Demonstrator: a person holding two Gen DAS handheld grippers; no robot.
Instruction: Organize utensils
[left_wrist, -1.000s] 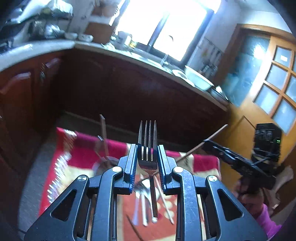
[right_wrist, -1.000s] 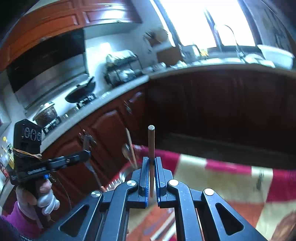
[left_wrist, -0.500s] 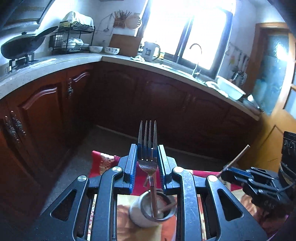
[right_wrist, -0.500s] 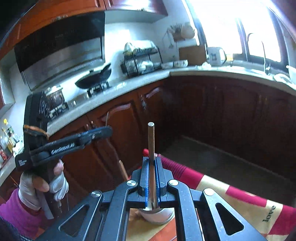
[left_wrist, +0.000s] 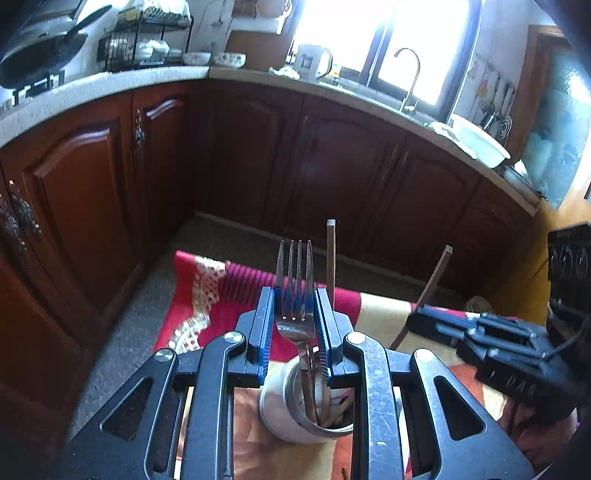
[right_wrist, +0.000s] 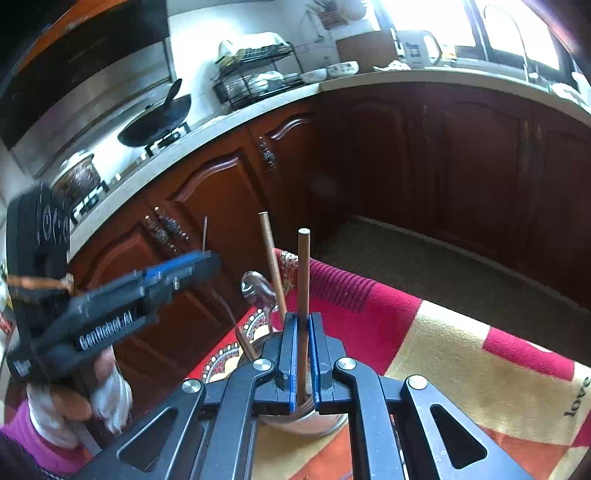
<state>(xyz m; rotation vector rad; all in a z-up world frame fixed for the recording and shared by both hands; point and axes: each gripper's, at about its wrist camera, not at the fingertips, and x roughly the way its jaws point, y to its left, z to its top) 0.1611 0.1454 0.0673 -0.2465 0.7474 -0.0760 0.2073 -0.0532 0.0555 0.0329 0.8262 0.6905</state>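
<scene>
My left gripper (left_wrist: 294, 306) is shut on a steel fork (left_wrist: 294, 284), tines up, its handle reaching down into a round cup (left_wrist: 295, 413) on the red patterned cloth (left_wrist: 221, 291). My right gripper (right_wrist: 303, 332) is shut on a brown chopstick (right_wrist: 303, 280), held upright with its lower end in the same cup (right_wrist: 310, 421). A second chopstick (right_wrist: 271, 266) and a spoon (right_wrist: 258, 291) stand in the cup. The left gripper shows at the left of the right wrist view (right_wrist: 199, 264); the right gripper shows at the right of the left wrist view (left_wrist: 417, 321).
Dark wooden kitchen cabinets (left_wrist: 258, 155) with a pale countertop (left_wrist: 110, 85) run behind the table. A wok (right_wrist: 159, 122) and a dish rack (right_wrist: 258, 81) sit on the counter. The cloth's far edge (right_wrist: 369, 291) drops to the floor.
Both grippers have come down over the cup. The fork handle and the chopstick now reach deeper into it, and a second chopstick and spoon have come into the right wrist view.
</scene>
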